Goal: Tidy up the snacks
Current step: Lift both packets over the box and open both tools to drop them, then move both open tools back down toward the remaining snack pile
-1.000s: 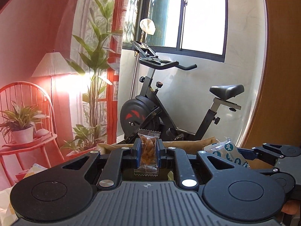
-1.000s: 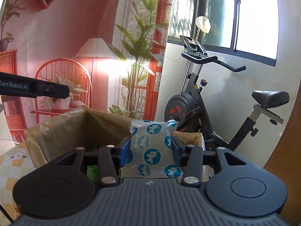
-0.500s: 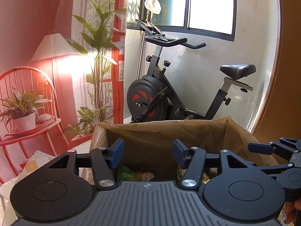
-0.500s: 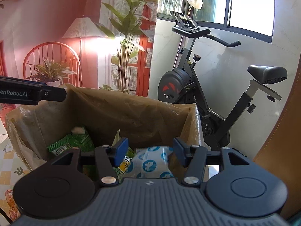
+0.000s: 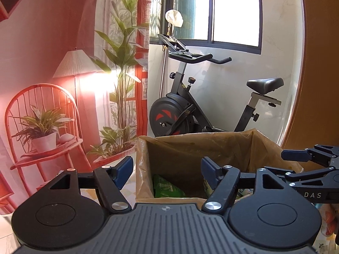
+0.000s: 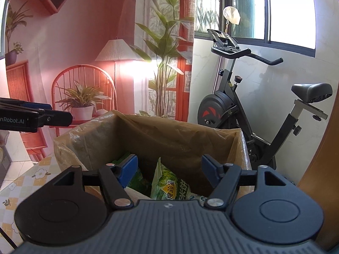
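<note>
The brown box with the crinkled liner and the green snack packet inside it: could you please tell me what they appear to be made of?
The brown box looks like corrugated cardboard: matte, with a stiff straight edge at its right corner. Its crinkled liner appears to be thin translucent plastic film, wrinkled and faintly shiny where it folds over the rim. The green snack packet seems glossy printed plastic or foil film, with a serrated sealed top edge.

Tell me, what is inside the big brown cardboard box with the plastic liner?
Inside the brown lined cardboard box stand green snack packets: one with a yellow label, another partly behind a gripper finger. The box bottom and anything deeper are hidden by the gripper body.
</note>
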